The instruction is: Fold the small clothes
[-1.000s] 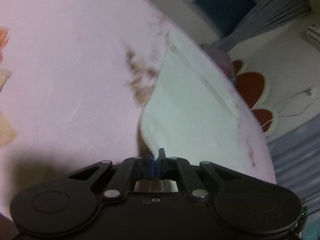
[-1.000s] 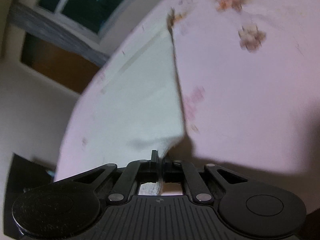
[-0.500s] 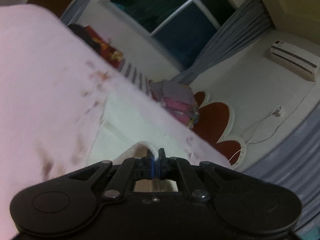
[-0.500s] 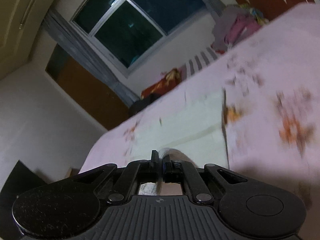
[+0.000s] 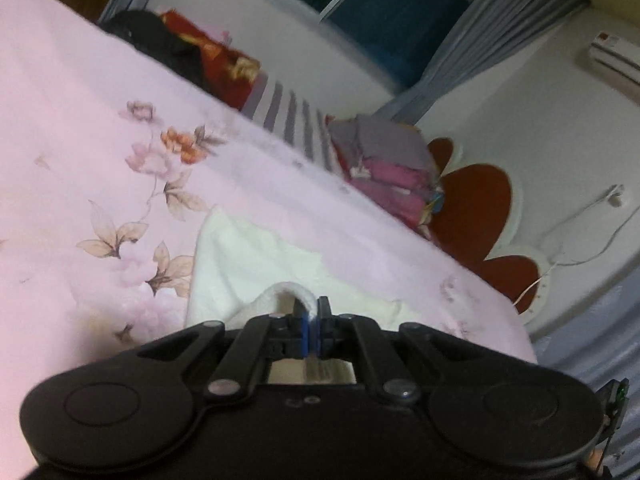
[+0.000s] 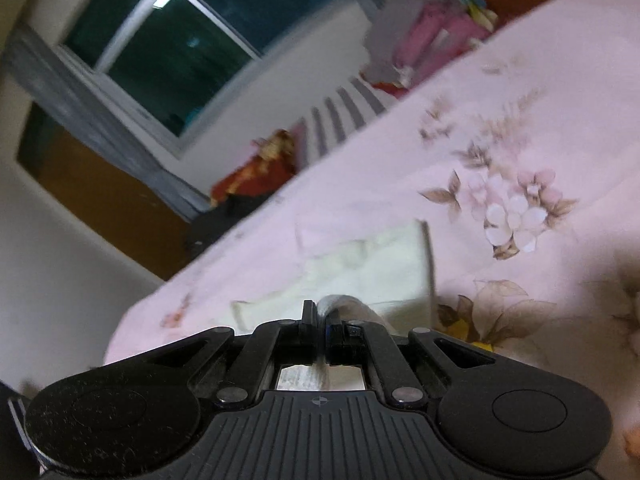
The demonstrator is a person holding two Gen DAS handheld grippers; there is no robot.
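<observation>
Notably, the left gripper (image 5: 313, 309) was clamped on a rolled edge of the white garment (image 5: 248, 264), and the right gripper (image 6: 322, 313) was likewise pinched on a bunched hem of the same garment (image 6: 376, 264). Ahead of both tools, the rest of the cloth lay flat on the pink floral bedspread (image 5: 80, 128), directly forward of each set of jaws. From the left tool its free edge ran forward and to the left; from the right tool, forward and to the right. The long axis appeared to run across, from one gripper to the other, though blur made this uncertain. Neither hand was evidently nearer. In judgement, the fold depended on carrying both held corners forward over the flat part.
</observation>
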